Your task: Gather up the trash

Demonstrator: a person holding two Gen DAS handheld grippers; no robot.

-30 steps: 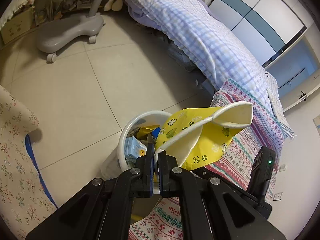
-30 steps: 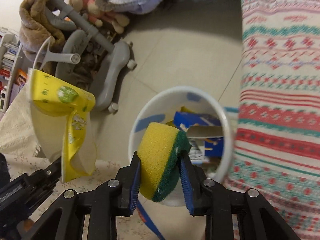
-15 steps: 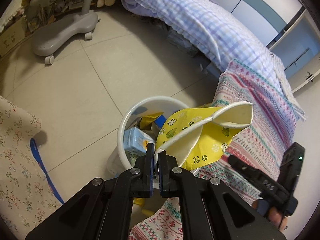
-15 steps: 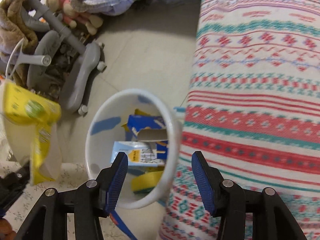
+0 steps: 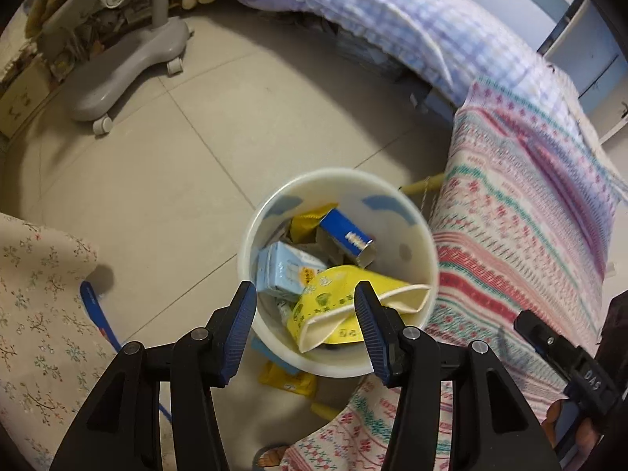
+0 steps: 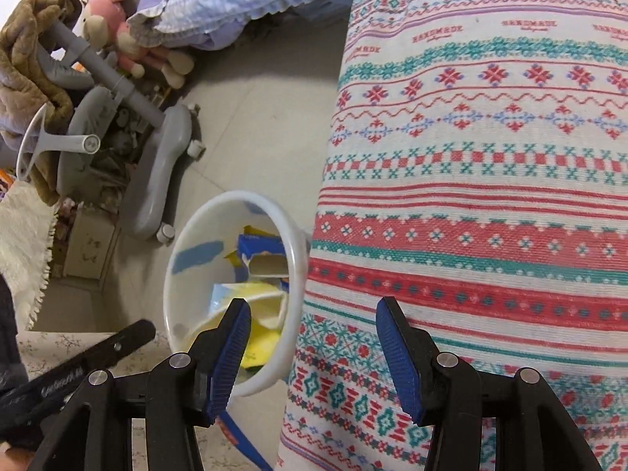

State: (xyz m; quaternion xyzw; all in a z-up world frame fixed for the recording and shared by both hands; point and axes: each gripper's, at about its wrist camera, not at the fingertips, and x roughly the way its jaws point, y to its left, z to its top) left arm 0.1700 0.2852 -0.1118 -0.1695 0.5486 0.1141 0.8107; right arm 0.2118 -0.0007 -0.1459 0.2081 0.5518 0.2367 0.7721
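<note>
Left claw (image 5: 305, 320) jaws just opened, nothing gripped; yellow paper bowl (image 5: 345, 306) lies in white bin (image 5: 416, 274) at 6 o'clock. Right claw (image 6: 313, 339) gaping, empty, over patterned blanket (image 6: 490, 180).

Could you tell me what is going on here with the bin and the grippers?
A person is collecting trash with a hand-held gripper in each hand. The left hand-held gripper has just been opening and stands empty above the white bin; the flattened yellow paper cup now lies inside, on a light blue carton beside a dark blue box. The right hand-held gripper is open and empty too, over the edge of the patterned blanket.
</note>
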